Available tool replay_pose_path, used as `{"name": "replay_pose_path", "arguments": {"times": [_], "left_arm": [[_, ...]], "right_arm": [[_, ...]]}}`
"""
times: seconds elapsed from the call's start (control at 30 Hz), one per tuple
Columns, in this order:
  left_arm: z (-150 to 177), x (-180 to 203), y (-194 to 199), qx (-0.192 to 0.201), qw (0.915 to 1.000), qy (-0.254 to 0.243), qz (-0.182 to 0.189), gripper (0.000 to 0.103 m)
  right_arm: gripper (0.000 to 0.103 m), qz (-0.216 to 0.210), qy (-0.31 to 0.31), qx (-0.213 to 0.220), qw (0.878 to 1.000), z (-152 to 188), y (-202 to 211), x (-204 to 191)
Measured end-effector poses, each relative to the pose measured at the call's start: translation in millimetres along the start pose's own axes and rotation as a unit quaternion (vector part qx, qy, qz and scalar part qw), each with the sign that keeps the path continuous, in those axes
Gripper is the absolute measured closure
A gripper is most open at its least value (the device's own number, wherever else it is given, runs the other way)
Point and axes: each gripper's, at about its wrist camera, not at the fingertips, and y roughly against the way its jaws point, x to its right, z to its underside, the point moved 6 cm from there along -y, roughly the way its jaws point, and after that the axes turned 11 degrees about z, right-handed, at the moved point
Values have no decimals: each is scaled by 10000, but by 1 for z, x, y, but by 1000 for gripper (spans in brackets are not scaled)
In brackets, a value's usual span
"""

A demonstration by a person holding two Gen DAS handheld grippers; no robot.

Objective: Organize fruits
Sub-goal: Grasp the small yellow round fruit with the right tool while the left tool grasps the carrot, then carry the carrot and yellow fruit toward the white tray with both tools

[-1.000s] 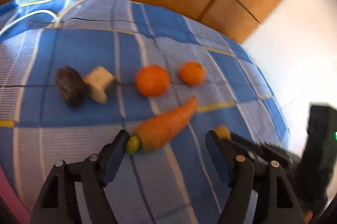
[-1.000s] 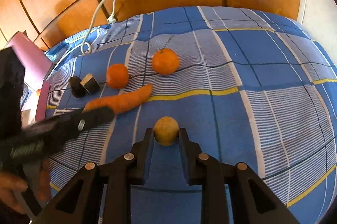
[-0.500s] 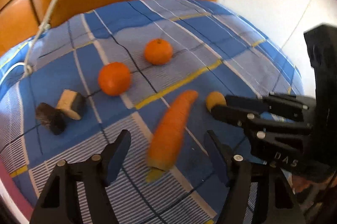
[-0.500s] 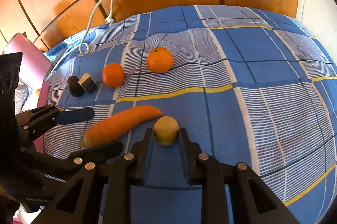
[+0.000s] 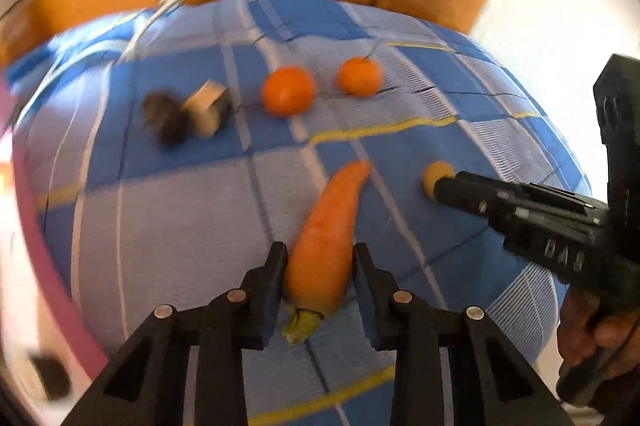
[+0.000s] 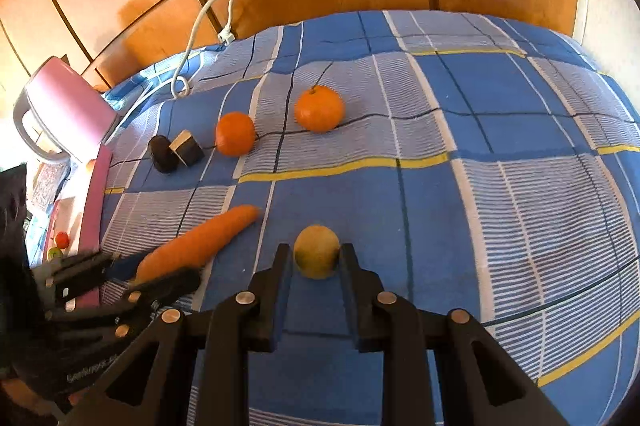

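Left gripper (image 5: 320, 262): jaws drawn in against both flanks of the carrot (image 5: 326, 238), pinching its thick end just ahead of the green stub.
Right gripper (image 6: 316, 258): jaws drawn in on the small yellow fruit (image 6: 317, 252), one pad on each side, contact at its widest part.
Carrot location: on the blue checked bedspread (image 6: 500, 129), tip pointing away from the left gripper, near the yellow fruit but apart from it.
Yellow fruit location: on the bedspread, to the right of the carrot.
Remaining fruit: two oranges (image 6: 319, 107) (image 6: 235, 133) side by side farther back, apart from each other; a dark round item (image 6: 162, 153) touches a cut wedge (image 6: 185, 148) to their left.
Carrot handling: judged stiff, moderately heavy, tapered; a grip at the thick end leaves the tip free to droop, so hold nearer mid-length if it pivots.
Yellow fruit handling: judged light, firm, round; likely to roll or squirt out if pinched off-centre. Keep pads across its widest line, moderate pressure.
Surface: soft fabric; items may settle or roll on release.
Image note: left wrist view is motion-blurred; fine contact detail is uncertain.
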Motion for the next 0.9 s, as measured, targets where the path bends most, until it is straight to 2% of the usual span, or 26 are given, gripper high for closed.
{"name": "replay_pose_path", "arguments": {"times": [0.03,0.13,0.3,0.43,0.53,0.6,0.7,0.9], "left_arm": [[3,0,2,134,9999,6,-22,70],[3,3,1,159,9997,-68,-155,70],[2,2,0,240,9996,152,-71,70],[6,1,6,273,9992,288,-39,72],[10,-1,13,286,9989,359,-41,72],[11,0,18,316,9988,363,-38,72],[10,3,35,544,9980,320,-13,73],[10,-5,62,849,9948,557,7,73]], "right_arm": [[79,-53,-79,-93,9999,2,-5,1],[79,-139,-282,-96,9995,1,-8,5],[79,-45,-349,-76,9994,-1,-10,4],[73,109,-303,-35,9995,-6,-12,1],[73,268,-248,27,9993,-12,-17,-2],[76,448,-179,66,9988,-16,-19,-4],[77,433,-115,64,9990,-14,-14,-6],[77,288,2,89,9995,-5,3,-18]]}}
